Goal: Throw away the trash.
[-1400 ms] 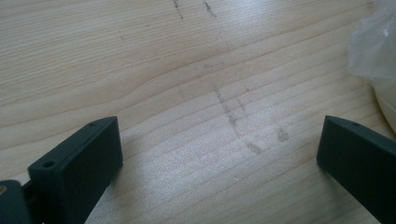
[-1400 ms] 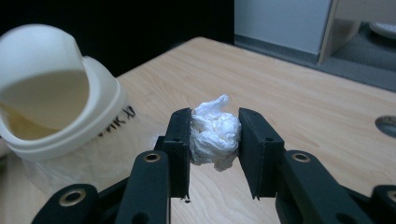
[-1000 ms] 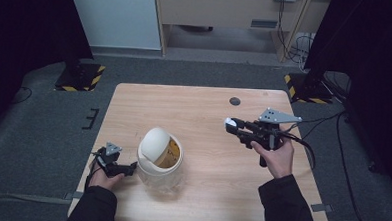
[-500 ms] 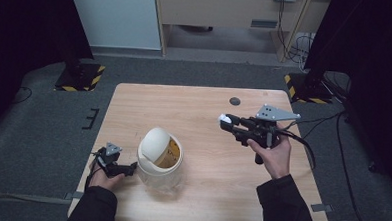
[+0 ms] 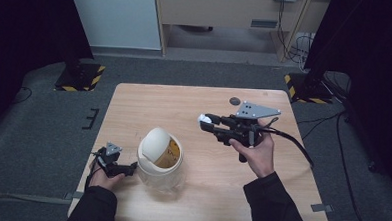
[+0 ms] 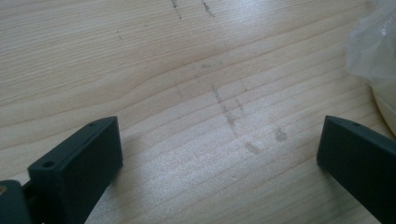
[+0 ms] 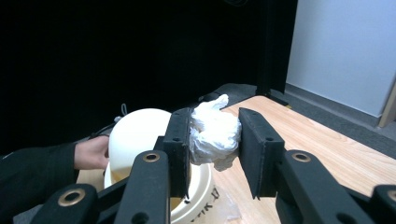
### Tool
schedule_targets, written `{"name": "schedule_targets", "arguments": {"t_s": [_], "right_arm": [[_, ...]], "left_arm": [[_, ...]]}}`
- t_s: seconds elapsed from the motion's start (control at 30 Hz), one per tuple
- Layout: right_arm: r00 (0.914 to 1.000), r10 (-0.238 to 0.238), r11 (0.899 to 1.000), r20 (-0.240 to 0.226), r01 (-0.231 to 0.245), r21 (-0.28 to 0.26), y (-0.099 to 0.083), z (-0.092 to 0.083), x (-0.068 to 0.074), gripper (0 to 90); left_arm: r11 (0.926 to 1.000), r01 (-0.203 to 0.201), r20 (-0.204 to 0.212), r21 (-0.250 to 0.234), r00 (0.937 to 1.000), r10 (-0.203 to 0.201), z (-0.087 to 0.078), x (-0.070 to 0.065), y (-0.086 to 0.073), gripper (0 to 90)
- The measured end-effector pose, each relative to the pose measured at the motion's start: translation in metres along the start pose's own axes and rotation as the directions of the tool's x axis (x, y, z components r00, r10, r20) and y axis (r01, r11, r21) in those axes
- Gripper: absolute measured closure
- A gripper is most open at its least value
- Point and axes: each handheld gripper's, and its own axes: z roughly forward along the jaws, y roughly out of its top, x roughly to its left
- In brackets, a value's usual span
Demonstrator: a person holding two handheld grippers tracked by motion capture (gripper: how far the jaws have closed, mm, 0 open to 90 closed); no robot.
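A cream waste bin (image 5: 160,158) with a tilted swing lid stands on the wooden table (image 5: 194,98), front left of the middle. My right gripper (image 5: 205,122) hovers above the table to the bin's right, pointing left, shut on a crumpled white paper wad (image 5: 202,119). In the right gripper view the paper wad (image 7: 212,130) is pinched in the right gripper (image 7: 215,135), with the bin (image 7: 135,135) just beyond. My left gripper (image 5: 130,167) lies low at the bin's left side. Its jaws stand wide open over bare wood in the left gripper view (image 6: 219,140), the bin's edge (image 6: 384,105) at right.
A small dark round disc (image 5: 234,100) lies near the table's far right edge. A clear plastic liner (image 6: 373,42) bulges around the bin's base. The right gripper's cable (image 5: 292,142) trails off to the right. Black curtains flank the table.
The right gripper has carried the paper wad leftward, closer to the bin. The left gripper and the bin have stayed put.
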Motion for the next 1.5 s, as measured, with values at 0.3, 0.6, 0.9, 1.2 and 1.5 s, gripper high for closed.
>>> {"name": "schedule_targets", "arguments": {"t_s": [0.3, 0.6, 0.9, 1.2, 1.5], "right_arm": [[0.9985, 0.002, 1.000, -0.054, -0.001, 0.022, -0.007, 0.020, 0.012, 65.9], [0.9961, 0.004, 0.997, -0.088, 0.003, 0.075, -0.025, 0.038, 0.022, 65.9], [0.9936, 0.010, 0.993, -0.113, 0.003, 0.116, -0.041, 0.051, 0.030, 66.0], [0.9920, 0.005, 0.987, -0.126, 0.016, 0.159, -0.053, 0.060, 0.035, 66.0], [0.9913, 0.000, 0.979, -0.132, 0.028, 0.204, -0.063, 0.068, 0.038, 66.0]], "left_arm": [[1.0000, 0.001, 0.000, -0.001, 1.0000, -0.001, 0.000, 0.000, 0.000, 0.0], [1.0000, 0.001, 0.000, -0.001, 1.0000, -0.001, 0.000, 0.000, 0.000, 0.0], [1.0000, -0.001, -0.001, 0.000, 1.0000, 0.001, 0.000, 0.000, 0.000, 0.0], [1.0000, 0.000, 0.001, 0.000, 1.0000, 0.000, 0.000, 0.000, 0.000, 0.0], [1.0000, 0.000, 0.001, 0.000, 1.0000, 0.000, 0.000, 0.000, 0.000, 0.0]]}}
